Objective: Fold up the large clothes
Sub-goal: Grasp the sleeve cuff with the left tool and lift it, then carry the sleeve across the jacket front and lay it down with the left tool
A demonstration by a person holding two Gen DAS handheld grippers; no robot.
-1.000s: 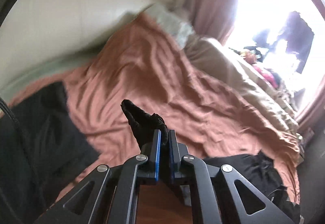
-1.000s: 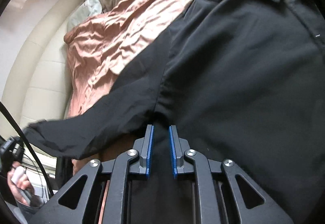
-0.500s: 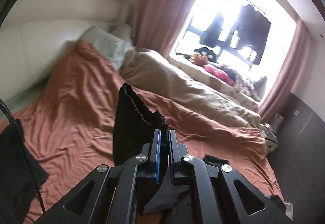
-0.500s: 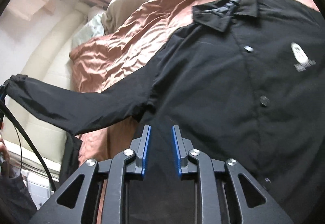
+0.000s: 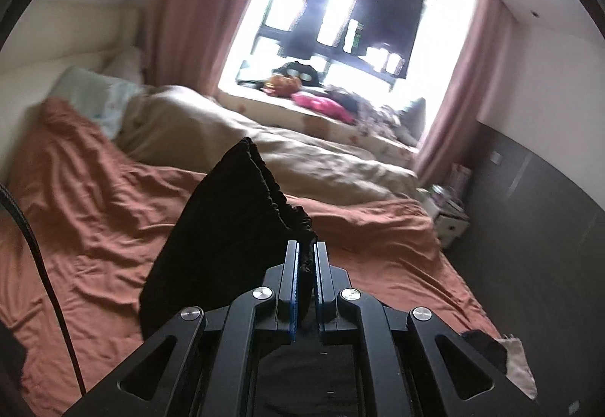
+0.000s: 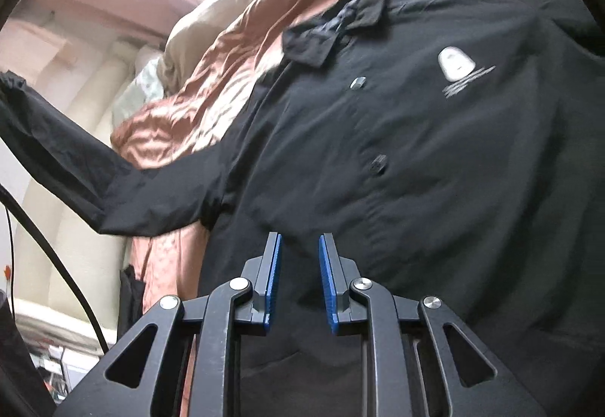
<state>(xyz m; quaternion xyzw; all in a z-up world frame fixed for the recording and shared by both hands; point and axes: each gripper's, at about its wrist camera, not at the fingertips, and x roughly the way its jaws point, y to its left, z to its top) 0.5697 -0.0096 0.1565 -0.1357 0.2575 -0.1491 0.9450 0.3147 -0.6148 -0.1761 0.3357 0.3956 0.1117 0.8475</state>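
Note:
A black button-up jacket (image 6: 416, 152) with a white chest logo lies spread on the rust-coloured bed sheet (image 6: 211, 84), collar (image 6: 332, 27) toward the far side. Its left sleeve (image 6: 75, 152) is lifted off the bed and stretched up to the left. My left gripper (image 5: 307, 254) is shut on that sleeve's elastic cuff (image 5: 242, 213), held high above the sheet (image 5: 94, 209). My right gripper (image 6: 300, 247) hovers over the jacket's lower body near the armpit. Its blue pads stand a little apart with no cloth pinched between them.
A beige duvet (image 5: 264, 148) and pale pillows (image 5: 94, 95) lie along the far side of the bed. A cluttered window ledge (image 5: 321, 99) is beyond, with pink curtains on either side. A dark wall (image 5: 529, 228) and small nightstand (image 5: 450, 216) bound the right. A black cable (image 5: 45, 265) hangs at left.
My left gripper has risen and swung toward the window, lifting the sleeve cuff off the bed. My right gripper drew back from the armpit, bringing the whole jacket front into view, its pads slightly wider.

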